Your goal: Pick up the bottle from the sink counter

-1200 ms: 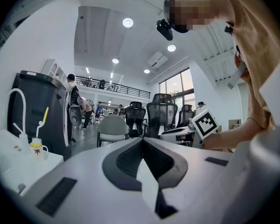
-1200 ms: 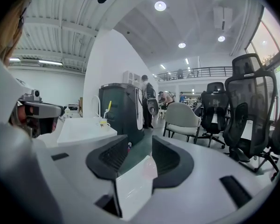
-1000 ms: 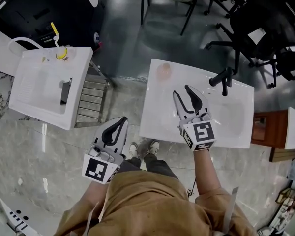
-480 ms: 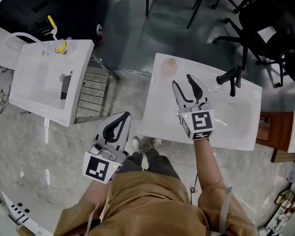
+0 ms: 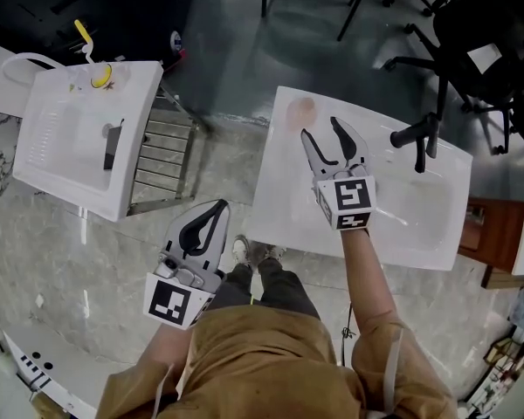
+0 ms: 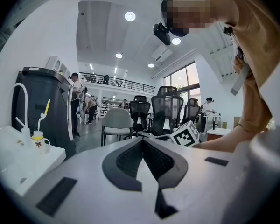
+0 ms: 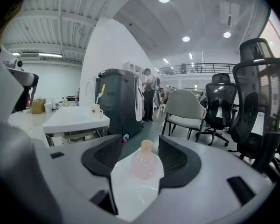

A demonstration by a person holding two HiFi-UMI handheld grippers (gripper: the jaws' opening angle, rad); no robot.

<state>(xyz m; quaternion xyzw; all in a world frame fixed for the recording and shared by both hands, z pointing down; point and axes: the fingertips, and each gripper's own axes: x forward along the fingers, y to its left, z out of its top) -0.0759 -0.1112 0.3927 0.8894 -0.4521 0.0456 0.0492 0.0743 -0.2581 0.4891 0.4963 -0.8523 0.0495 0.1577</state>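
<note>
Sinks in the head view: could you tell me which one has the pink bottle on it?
The right sink, with the black faucet; the pink bottle stands at its far left corner. The left sink has none.

Left gripper (image 5: 217,209): jaws together, nothing in them; held low beside the hip on a bent arm, tips pointing forward. Right gripper (image 5: 320,129): jaws apart and opening, nothing between the pads; reached forward on an outstretched bare forearm (image 5: 367,273)
</note>
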